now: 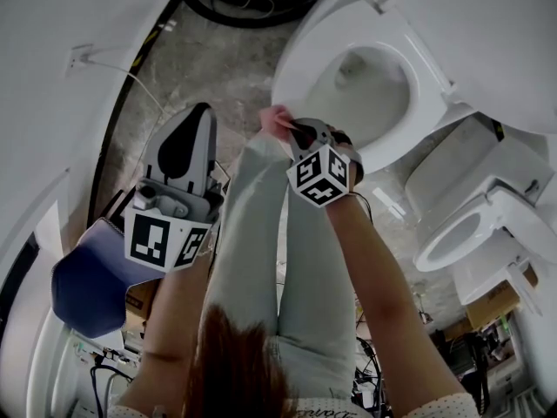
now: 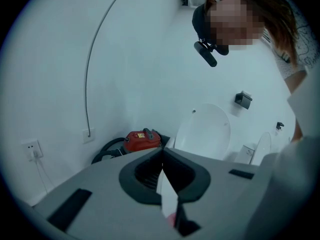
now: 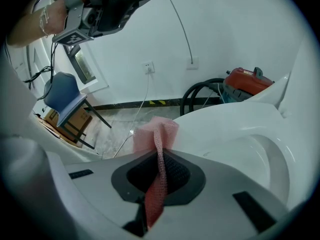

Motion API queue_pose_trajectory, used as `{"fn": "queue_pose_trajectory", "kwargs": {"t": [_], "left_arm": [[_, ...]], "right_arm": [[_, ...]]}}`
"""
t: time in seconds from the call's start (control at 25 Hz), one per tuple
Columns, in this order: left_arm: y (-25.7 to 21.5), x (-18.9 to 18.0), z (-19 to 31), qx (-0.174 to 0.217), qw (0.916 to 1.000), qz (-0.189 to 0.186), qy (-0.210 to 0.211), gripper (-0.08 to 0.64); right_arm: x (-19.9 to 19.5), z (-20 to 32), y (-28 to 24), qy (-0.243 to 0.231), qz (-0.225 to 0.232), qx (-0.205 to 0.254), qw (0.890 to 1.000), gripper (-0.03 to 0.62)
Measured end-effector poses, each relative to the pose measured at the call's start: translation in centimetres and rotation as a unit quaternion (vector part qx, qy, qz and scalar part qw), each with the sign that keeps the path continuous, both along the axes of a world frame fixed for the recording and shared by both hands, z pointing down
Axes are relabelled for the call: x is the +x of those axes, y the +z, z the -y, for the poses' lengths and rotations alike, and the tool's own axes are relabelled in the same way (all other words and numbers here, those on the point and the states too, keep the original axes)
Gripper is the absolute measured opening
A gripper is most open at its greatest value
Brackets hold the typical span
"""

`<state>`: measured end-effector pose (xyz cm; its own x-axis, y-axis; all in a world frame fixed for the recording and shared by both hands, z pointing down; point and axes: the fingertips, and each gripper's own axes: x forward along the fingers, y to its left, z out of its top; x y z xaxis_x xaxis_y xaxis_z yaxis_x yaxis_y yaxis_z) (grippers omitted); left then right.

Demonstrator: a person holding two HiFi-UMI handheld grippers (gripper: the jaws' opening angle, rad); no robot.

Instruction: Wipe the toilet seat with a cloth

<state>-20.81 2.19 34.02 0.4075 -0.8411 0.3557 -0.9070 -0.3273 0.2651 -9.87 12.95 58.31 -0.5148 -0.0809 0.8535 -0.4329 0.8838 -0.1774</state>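
Well, the pink cloth [image 3: 159,130] sits right in the bite of the right gripper [image 3: 159,151]. A narrow strip of it runs back between the two jaws, and a bunched end pokes out just past their tips. Those jaws are clamped together on the fabric, with no gap beyond the cloth's own thickness. From above, the cloth [image 1: 277,118] is at the front rim of the toilet seat [image 1: 306,75], and the right gripper [image 1: 292,130] points at the bowl from the person's side. The bunch looks to be against the rim, though I cannot say how firmly. In the right gripper view the white seat [image 3: 227,125] curves off to the right of the cloth, with the bowl hollow beyond it. The left gripper [image 1: 205,111] is held up and away, well apart from the toilet and over the floor to the left of the person's legs [image 1: 261,233]. Its jaws are pressed shut tip to tip with nothing caught in them [image 2: 161,153]. A red vacuum cleaner [image 3: 247,81] with a black hose [image 3: 197,96] stands by the wall behind the toilet. A blue chair [image 1: 87,290] is off to the person's left, and a second toilet [image 1: 470,225] stands to the right.
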Motion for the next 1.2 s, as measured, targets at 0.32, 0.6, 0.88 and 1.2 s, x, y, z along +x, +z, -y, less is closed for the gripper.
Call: {"fn": "queue_pose_trajectory", "kwargs": {"t": [0.32,0.6,0.88,1.2], "left_arm": [[0.0,0.0,0.5,-0.004,1.0,0.002,-0.004,0.003],[0.0,-0.1,0.8,-0.006,1.0,0.006,-0.005,0.002],[0.1,0.0,1.1,-0.006,0.9999,0.006,-0.008,0.003],[0.3,0.0,1.1,-0.008,0.9999,0.007,-0.012,0.002]], "right_arm": [[-0.5,2.4,-0.2,0.01,0.012,0.008,1.0,0.026],[-1.1,4.5,-0.4,0.012,0.026,0.014,0.999,0.026],[-1.1,5.6,-0.4,0.022,0.036,0.014,0.999,0.026],[-1.0,7.5,-0.5,0.036,0.043,0.018,0.998,0.025]]}}
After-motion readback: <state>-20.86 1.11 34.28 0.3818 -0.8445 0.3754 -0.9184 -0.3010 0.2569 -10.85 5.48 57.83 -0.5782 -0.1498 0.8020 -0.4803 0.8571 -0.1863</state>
